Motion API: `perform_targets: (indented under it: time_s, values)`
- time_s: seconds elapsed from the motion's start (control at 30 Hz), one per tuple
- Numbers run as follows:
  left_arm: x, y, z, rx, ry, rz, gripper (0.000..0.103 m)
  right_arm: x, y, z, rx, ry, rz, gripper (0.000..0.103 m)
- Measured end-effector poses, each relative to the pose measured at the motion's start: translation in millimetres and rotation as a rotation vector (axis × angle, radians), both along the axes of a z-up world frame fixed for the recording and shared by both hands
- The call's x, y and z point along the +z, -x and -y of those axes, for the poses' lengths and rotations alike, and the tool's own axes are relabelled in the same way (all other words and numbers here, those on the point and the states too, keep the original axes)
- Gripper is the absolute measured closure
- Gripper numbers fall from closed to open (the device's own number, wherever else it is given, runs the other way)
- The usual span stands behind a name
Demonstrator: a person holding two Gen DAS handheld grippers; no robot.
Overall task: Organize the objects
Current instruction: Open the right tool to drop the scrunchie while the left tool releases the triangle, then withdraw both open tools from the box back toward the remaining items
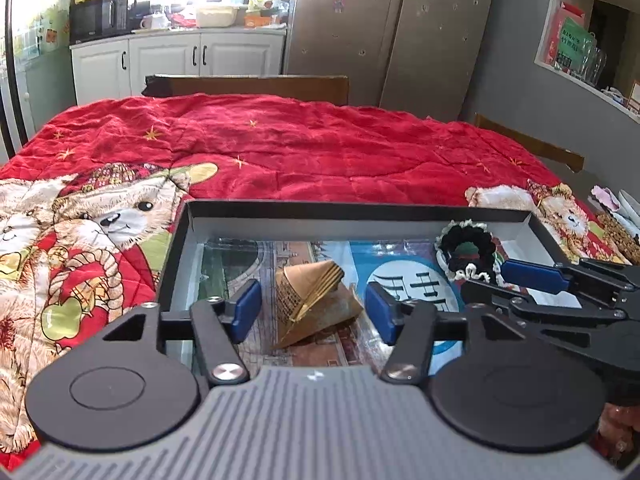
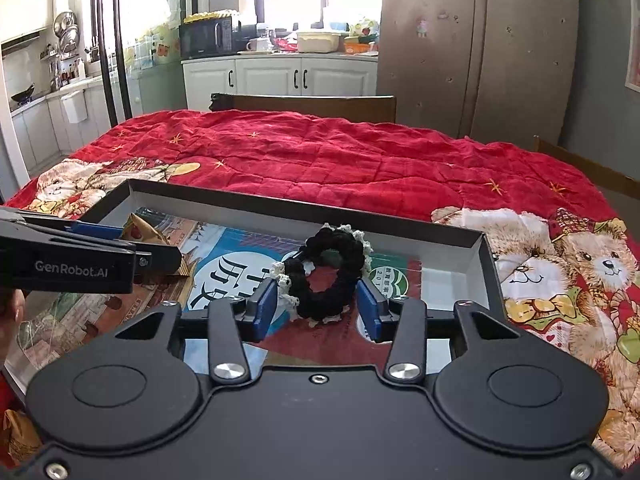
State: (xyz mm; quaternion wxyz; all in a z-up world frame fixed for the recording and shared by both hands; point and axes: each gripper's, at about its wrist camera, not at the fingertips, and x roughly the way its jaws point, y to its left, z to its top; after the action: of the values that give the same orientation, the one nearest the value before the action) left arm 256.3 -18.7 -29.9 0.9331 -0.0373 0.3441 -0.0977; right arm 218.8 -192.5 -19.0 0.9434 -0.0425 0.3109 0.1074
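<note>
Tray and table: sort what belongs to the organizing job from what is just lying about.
Job:
- grey tray
- gold folded packet
- black crocheted scrunchie
- left hand-held gripper, open
- right hand-held gripper, open

Lying about:
- red bear quilt
- microwave
- chair back

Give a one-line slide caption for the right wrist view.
Right gripper open around a black scrunchie lying in the shallow box.

A red quilt [image 1: 280, 148] printed with teddy bears [image 2: 560, 264] covers the table. Behind it stands a wooden chair back [image 2: 304, 107]. Farther off, white cabinets [image 2: 280, 76] carry a black microwave [image 2: 206, 38] and a cream tub [image 2: 318, 42]; a wall shelf [image 1: 592, 40] holds glasses [image 1: 594, 60].
</note>
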Motion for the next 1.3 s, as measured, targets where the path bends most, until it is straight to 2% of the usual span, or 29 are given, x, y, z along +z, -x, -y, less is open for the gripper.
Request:
perform_targets:
  time_s: [0.1,0.3,0.73,0.9,1.3]
  values:
    - [3.2,3.2,-0.8,0.006,0.001,0.024,0.021,2.3,5.3,-2.0,-0.008,0.018,0.031,0.055]
    - [10.3,10.1,-1.0,0.014,-0.006,0.054,0.017,7.3,14.0,-4.6,-0.026,0.058,0.081,0.053]
    - [19.4,26.1,0.7,0.011,-0.019,0.090,0.014,26.3,34.0,5.5,-0.047,0.028,0.118,0.050]
    - [28.8,38.4,0.3,0.003,-0.016,0.118,0.010,35.9,44.7,8.1,-0.044,0.027,0.133,0.050]
    - [44.0,67.0,3.5,-0.030,-0.038,0.160,0.008,53.6,78.9,14.4,-0.024,0.024,0.144,0.047]
